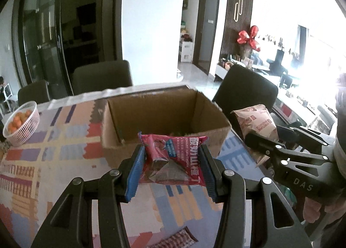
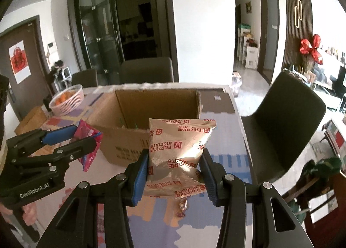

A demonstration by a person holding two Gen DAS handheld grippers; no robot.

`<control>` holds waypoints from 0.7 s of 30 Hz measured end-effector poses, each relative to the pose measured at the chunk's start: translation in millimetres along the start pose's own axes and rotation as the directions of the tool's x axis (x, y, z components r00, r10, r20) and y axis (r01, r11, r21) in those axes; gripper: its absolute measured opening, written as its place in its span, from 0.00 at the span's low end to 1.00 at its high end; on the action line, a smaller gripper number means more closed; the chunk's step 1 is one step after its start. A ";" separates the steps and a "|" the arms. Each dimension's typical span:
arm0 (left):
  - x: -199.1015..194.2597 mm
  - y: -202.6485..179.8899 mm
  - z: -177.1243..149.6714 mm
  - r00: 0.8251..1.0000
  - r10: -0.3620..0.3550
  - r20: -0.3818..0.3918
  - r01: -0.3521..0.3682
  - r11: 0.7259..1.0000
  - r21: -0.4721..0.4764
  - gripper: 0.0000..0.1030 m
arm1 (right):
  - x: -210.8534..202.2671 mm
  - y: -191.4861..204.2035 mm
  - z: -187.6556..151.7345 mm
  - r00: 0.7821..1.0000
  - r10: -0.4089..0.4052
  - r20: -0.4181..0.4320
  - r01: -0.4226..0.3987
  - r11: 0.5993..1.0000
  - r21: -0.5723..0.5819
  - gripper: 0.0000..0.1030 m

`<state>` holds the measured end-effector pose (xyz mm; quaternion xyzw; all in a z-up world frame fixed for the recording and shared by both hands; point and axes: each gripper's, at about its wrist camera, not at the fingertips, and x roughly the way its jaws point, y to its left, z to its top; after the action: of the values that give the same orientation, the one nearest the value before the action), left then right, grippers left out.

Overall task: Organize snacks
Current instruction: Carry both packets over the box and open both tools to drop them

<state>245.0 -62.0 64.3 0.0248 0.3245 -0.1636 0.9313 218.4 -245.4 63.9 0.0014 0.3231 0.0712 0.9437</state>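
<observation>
Left gripper clamps red hawthorn packet; right gripper clamps biscuit bag. Both in air before open cardboard box at table's far edge. Risk: slick, puffy wrappers slip (early release drops them short of box); grippers collide.

Daylight floods in from my far right and blows out the window side to white; the glass doors at far left stay dim. Fisheye edges curve and darken.
</observation>
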 end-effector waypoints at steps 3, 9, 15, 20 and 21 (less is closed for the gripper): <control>-3.1 3.6 9.4 1.000 0.010 0.022 -0.010 1.000 0.004 0.48 | 0.4 2.3 8.7 1.000 0.007 0.019 -0.007 1.000 -0.003 0.46; -1.5 12.2 23.9 0.999 0.025 0.043 -0.025 1.000 0.010 0.48 | 4.8 10.1 25.3 0.999 0.018 0.038 -0.017 1.000 -0.025 0.46; 7.8 21.4 37.9 0.999 0.020 0.035 -0.020 1.000 0.009 0.48 | 20.4 12.7 43.6 0.999 0.036 0.023 -0.035 0.999 -0.032 0.46; 23.3 31.1 52.0 1.000 0.011 0.010 -0.011 1.000 0.004 0.48 | 35.8 15.6 56.3 0.999 0.034 0.005 -0.034 0.998 -0.057 0.46; 27.2 33.3 54.0 1.000 0.011 0.004 -0.011 1.000 0.001 0.48 | 38.6 15.6 58.3 0.999 0.037 0.001 -0.037 0.998 -0.057 0.46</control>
<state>307.9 -46.6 88.2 0.0266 0.3225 -0.1586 0.9328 282.1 -222.2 87.2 -0.0194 0.3197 0.0980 0.9422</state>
